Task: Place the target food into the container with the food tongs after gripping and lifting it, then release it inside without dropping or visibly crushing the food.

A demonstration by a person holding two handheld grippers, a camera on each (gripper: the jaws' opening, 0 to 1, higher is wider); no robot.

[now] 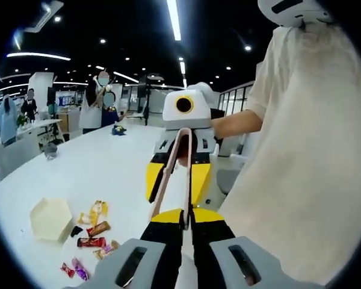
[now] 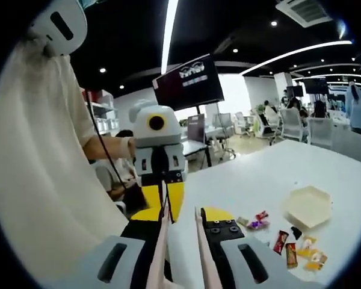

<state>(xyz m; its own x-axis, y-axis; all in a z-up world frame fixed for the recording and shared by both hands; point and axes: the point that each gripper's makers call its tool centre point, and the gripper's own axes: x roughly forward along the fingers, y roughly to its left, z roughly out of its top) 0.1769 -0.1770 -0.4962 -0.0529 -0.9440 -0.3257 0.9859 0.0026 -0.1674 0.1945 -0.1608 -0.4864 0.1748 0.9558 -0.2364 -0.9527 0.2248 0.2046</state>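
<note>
Pinkish food tongs (image 1: 179, 158) span between my two grippers, above the white table (image 1: 102, 168). My left gripper (image 1: 185, 219) is shut on the tip of one tong arm. The right gripper (image 1: 175, 180) faces it, and the tongs' bend sits against its body. In the right gripper view both tong arms (image 2: 160, 247) run forward between the jaws of my right gripper (image 2: 183, 214), which hold them. The left gripper (image 2: 163, 202) pinches the left arm's end. Several wrapped snacks (image 1: 94, 230) (image 2: 289, 242) lie beside a cream hexagonal container (image 1: 51, 218) (image 2: 308, 206) on the table.
A person in a cream shirt (image 1: 301, 150) (image 2: 36, 168) stands close beside both grippers. Other people (image 1: 99, 102) stand at the table's far end. A dark monitor (image 2: 189, 81) and office chairs (image 2: 292, 123) are in the background.
</note>
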